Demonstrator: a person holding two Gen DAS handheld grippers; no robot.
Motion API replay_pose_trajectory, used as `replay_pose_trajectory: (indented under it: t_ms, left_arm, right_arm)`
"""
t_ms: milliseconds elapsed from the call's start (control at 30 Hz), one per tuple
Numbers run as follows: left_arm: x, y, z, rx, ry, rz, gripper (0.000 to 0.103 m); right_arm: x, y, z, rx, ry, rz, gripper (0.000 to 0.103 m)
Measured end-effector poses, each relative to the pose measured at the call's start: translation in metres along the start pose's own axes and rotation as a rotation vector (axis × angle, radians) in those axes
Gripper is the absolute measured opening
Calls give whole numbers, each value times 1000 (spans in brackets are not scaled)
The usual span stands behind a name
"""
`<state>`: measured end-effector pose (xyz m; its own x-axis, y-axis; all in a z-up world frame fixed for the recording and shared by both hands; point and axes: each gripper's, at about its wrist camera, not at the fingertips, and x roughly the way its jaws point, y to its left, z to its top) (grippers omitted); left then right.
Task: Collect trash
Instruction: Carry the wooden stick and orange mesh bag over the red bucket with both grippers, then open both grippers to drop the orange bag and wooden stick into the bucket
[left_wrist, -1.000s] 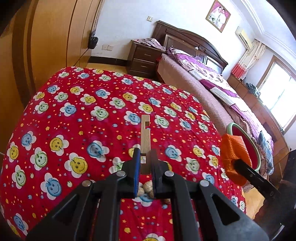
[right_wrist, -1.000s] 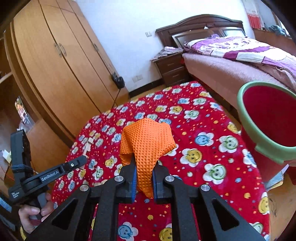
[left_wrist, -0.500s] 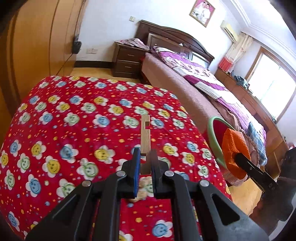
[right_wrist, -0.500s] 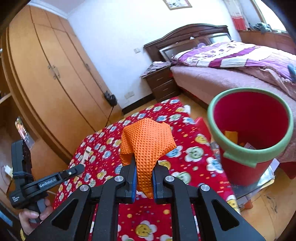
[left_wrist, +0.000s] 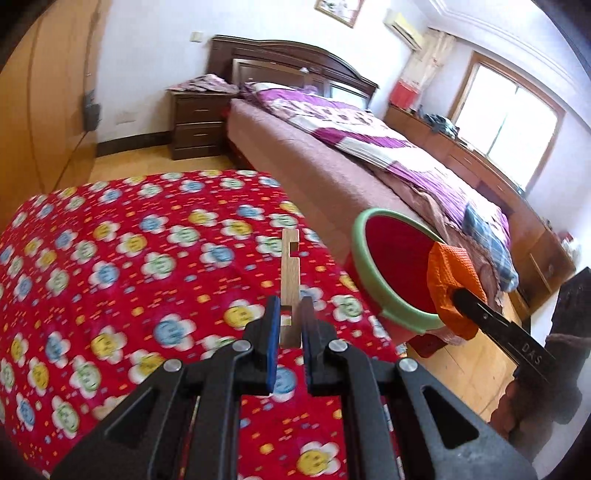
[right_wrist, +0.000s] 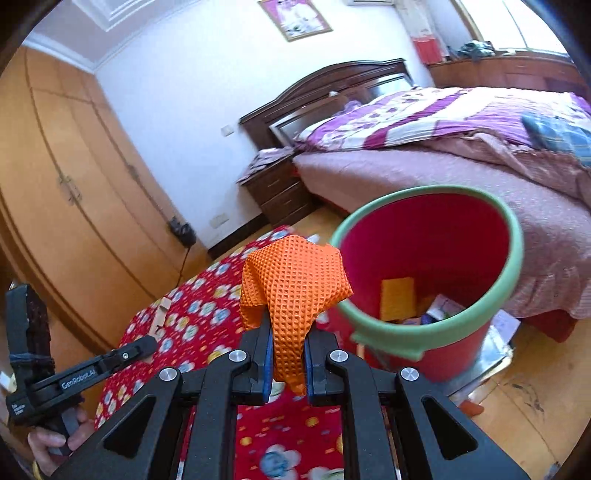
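Waffle-textured orange cloth (right_wrist: 293, 280), pale matt wooden strip (left_wrist: 290, 284), seemingly smooth plastic bin (right_wrist: 513, 258), fleecy flower-printed red blanket (left_wrist: 110, 258).

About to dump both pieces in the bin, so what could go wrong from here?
The orange cloth hangs beside the green rim of the red bin, not clearly over the opening; released now by the right gripper, it may drape outside. The left gripper pinches only the wooden stick's end, well short of the bin.

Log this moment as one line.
left tongs: shut on wood piece | right tongs: shut on orange cloth | bin: holds trash | cloth beside bin rim, not in
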<state>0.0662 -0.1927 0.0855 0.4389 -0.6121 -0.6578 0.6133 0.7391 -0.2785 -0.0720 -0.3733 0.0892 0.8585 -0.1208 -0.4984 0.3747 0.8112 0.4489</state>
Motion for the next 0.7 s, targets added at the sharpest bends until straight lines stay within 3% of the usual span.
replay_pose_trajectory:
  t_ms: [467,700]
  left_arm:
    - [58,-66,18,86,51,-76,10]
    - [80,-89,23,124,62,-90,10]
  right_arm:
    - [11,-72,19,68,-12,-173,16]
    - [16,-99,27,105,-14,-174,32]
